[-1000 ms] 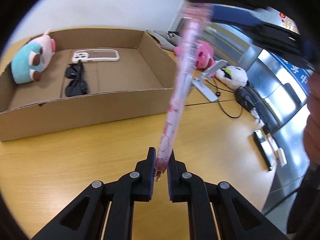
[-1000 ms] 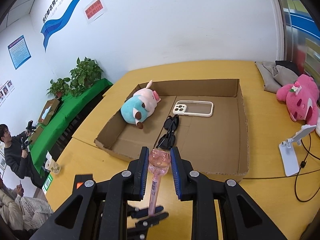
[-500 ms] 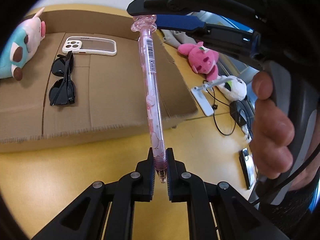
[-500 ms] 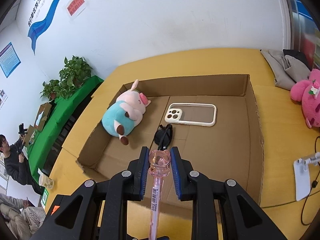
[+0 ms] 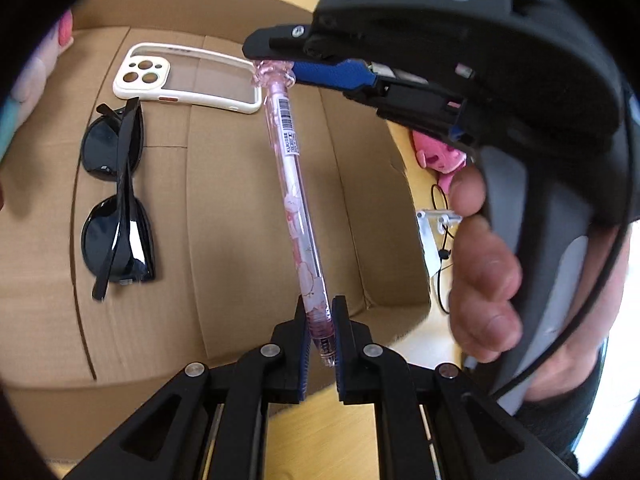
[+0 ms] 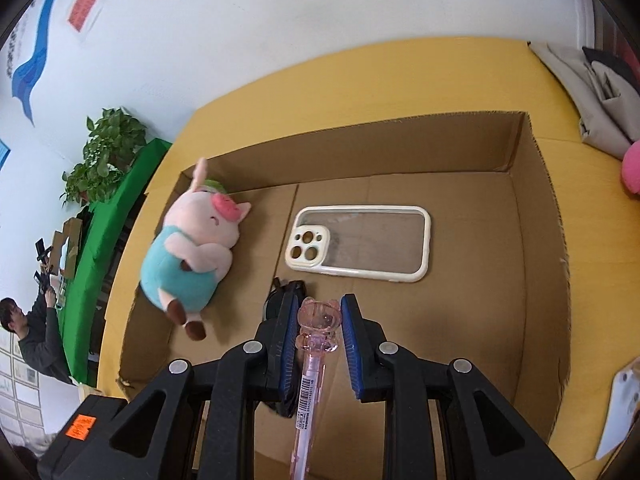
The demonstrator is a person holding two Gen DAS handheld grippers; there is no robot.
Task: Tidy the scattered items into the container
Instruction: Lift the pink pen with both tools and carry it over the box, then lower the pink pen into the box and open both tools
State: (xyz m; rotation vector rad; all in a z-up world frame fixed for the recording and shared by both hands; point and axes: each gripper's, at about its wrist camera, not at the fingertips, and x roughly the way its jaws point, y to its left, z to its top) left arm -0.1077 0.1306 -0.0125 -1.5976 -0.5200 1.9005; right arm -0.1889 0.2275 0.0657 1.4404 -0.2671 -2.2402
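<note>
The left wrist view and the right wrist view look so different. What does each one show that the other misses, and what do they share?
Only the left wrist view shows the left gripper shut on the pink pen's tip, and the person's hand on the other tool.

Only the right wrist view shows the whole pig plush, the potted plant and a bystander.

Both show the pen, phone case, sunglasses, cardboard box and right gripper, open around the pen's bear-shaped top.
</note>
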